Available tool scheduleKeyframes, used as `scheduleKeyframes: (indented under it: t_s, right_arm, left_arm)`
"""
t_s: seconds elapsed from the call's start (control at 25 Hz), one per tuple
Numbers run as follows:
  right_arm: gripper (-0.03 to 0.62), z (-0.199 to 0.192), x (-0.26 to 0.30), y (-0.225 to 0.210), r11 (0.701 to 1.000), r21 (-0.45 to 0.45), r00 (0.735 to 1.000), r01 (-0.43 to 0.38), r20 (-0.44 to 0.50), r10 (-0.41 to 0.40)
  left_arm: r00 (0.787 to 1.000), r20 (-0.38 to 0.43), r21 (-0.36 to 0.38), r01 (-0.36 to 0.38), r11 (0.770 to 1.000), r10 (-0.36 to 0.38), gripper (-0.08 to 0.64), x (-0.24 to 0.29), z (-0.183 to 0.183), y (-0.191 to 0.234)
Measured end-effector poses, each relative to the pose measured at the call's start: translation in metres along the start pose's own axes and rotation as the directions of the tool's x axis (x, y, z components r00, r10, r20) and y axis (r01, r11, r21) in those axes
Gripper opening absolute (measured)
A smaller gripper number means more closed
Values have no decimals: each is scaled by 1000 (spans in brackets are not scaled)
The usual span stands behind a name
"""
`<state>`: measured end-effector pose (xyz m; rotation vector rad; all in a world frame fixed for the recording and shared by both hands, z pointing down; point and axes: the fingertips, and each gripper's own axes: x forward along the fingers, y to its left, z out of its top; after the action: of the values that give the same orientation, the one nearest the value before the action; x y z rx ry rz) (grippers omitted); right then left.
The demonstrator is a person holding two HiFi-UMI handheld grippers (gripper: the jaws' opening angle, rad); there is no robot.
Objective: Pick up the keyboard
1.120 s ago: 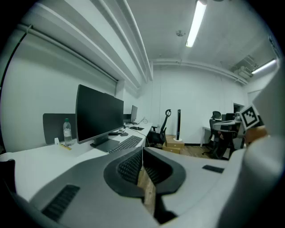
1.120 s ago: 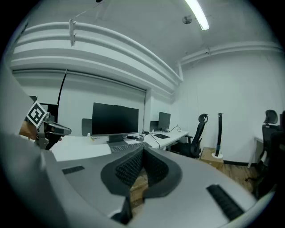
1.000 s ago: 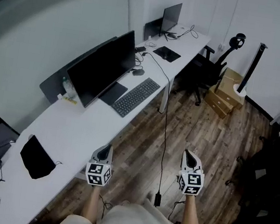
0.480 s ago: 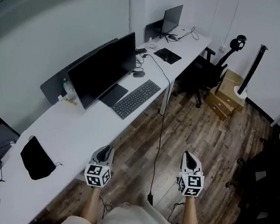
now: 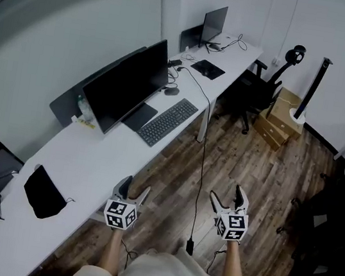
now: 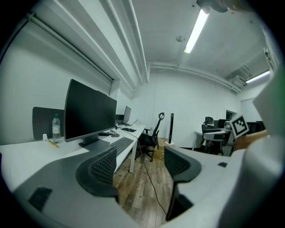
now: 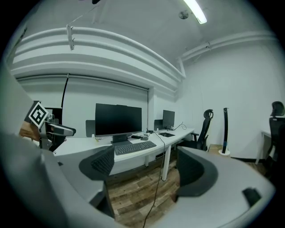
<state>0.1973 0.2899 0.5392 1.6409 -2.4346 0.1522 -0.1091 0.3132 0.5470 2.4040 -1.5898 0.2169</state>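
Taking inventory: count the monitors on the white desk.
2: a large monitor behind the keyboard, and a smaller monitor at the far end of the desk. Others may be off-frame.

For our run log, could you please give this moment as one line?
left hand-held gripper: just opened, empty | right hand-held gripper: just opened, empty | flat black keyboard: untouched on long white desk

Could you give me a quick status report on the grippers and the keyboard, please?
Left gripper and right gripper just opened, both empty. Keyboard untouched on desk, well ahead. Cable hangs off desk ahead.
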Motion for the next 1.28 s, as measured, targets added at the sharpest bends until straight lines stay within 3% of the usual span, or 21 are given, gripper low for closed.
scheduleKeyframes:
  t_s: [0.8,1.28]
  right_arm:
    - [416,-20,8,-69,1000,4,1000,-11,-18,12]
    - [408,-24,55,-82,1000,6,999,-20,-44,20]
  left_arm:
    - [999,-50,39,-13,999,15,311,58,-5,-48]
    - [997,-72,32,-17,999,19,311,106,-5,-25]
